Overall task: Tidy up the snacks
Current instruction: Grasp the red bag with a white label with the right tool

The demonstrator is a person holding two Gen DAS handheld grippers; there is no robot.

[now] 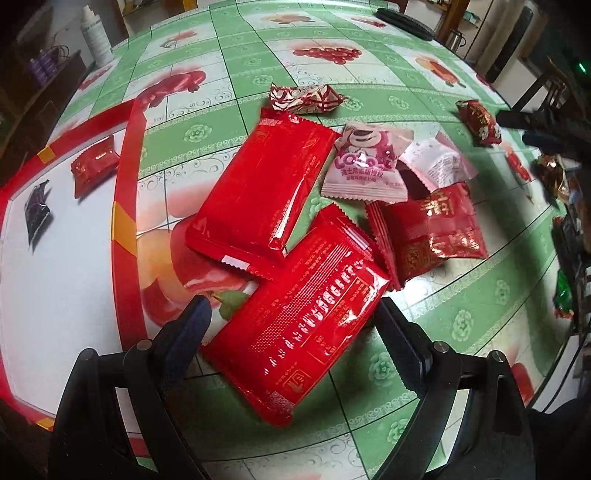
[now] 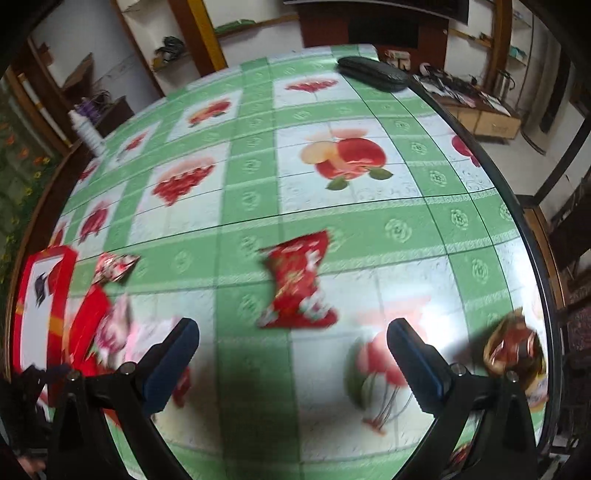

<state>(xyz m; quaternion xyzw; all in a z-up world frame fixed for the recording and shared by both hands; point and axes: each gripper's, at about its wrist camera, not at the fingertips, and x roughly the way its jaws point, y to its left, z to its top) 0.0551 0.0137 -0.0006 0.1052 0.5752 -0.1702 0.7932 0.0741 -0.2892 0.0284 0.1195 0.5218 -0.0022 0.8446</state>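
Note:
In the left wrist view my left gripper is open, its fingers on either side of a large red snack packet on the table. A second large red packet lies just beyond, with a pink Lotso packet, a white-pink packet and a red gold-printed packet. A red-rimmed white box at left holds a small red packet and a dark one. In the right wrist view my right gripper is open above the table, just short of a small red packet.
A candy in red-white wrap lies beyond the pile, and another small red packet at right. A brown-gold snack sits near the table's right edge. A black case and a white bottle stand at the far side.

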